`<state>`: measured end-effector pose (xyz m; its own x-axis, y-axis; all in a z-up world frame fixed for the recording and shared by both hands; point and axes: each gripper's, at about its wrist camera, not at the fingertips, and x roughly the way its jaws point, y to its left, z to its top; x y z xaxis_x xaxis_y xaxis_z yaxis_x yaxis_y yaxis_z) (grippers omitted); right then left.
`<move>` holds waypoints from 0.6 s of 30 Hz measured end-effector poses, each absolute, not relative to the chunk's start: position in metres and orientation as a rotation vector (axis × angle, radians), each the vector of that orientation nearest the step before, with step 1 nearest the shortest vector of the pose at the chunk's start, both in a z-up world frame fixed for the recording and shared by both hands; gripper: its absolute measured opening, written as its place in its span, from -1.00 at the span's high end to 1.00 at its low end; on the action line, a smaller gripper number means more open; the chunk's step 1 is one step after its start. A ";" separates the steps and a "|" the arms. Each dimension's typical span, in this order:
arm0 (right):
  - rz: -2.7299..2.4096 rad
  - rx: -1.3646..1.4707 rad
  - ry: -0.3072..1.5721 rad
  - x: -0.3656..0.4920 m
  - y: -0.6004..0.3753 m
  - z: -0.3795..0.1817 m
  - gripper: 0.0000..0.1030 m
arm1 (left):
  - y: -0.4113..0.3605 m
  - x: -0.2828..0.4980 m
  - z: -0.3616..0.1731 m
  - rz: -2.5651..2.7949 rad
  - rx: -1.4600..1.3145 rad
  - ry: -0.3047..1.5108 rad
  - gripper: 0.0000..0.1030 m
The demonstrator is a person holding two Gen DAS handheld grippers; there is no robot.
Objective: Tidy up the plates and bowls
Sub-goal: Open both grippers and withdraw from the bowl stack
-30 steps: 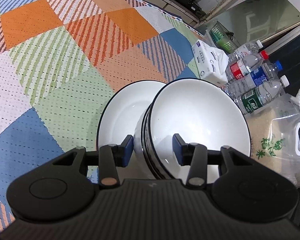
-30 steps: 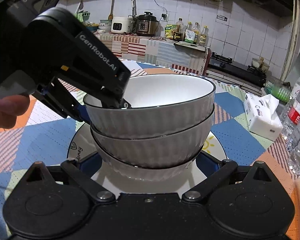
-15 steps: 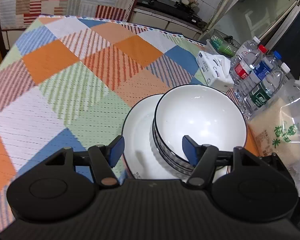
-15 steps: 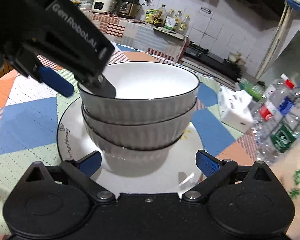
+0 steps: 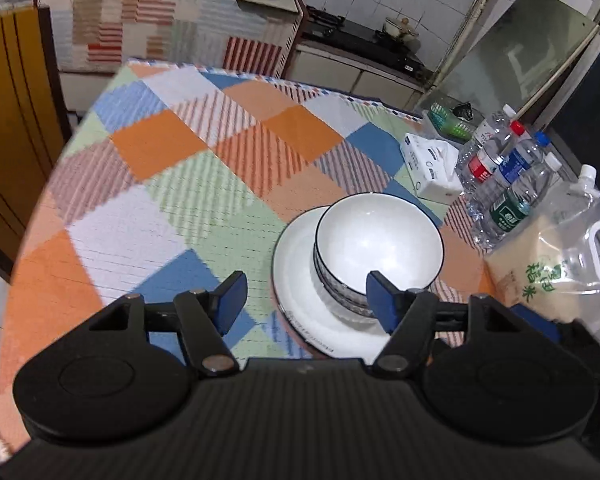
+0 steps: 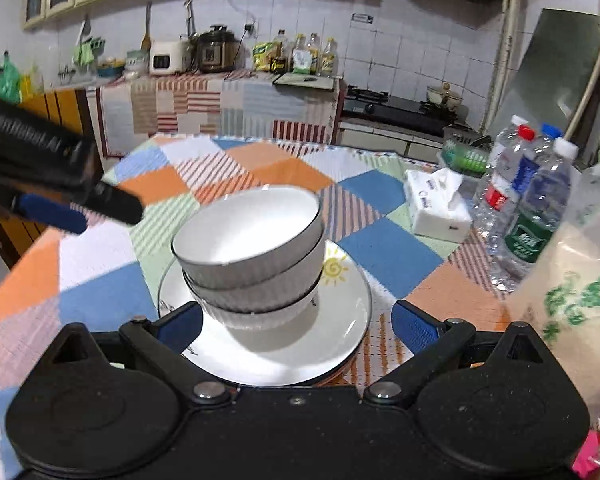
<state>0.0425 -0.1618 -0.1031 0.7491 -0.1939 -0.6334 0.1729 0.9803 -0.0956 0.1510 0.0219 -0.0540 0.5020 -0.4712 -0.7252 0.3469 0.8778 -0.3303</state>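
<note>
Bowls (image 6: 252, 268) sat nested on the plate (image 6: 340, 320) near the table (image 5: 180, 184) edge by the bottles (image 6: 532, 208); my left gripper (image 5: 303, 300) and right gripper (image 6: 296, 322) had jaws apart, empty, hovering clear, so stacking looked done and next I needed only a check for strays.

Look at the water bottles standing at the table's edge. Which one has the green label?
The white-capped bottle nearest the rice bag carries the green label. The others show a red label with red cap and a blue label with blue cap.
</note>
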 end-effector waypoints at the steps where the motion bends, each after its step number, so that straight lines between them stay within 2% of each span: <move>1: -0.202 -0.030 0.691 0.039 -0.162 -0.097 -0.97 | 0.024 0.147 -0.049 -0.497 -0.149 0.925 -0.26; 7: -0.271 -0.044 0.715 0.020 -0.156 -0.064 -0.97 | 0.032 0.117 -0.022 -0.522 -0.089 0.929 -0.27; 12: -0.292 -0.024 0.703 -0.002 -0.150 -0.043 -0.97 | 0.034 0.086 0.000 -0.488 -0.004 0.870 -0.39; 14: -0.279 0.009 0.700 -0.011 -0.152 -0.035 -0.97 | 0.035 0.075 0.006 -0.474 0.013 0.848 -0.60; 18: -0.239 0.046 0.685 -0.026 -0.153 -0.023 -0.97 | 0.037 0.054 0.014 -0.427 0.017 0.781 -0.71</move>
<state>-0.0256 -0.1534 -0.0231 0.7482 -0.2034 -0.6316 0.2333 0.9717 -0.0366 0.0536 0.0373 0.0139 0.6293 -0.3662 -0.6855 0.3790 0.9146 -0.1407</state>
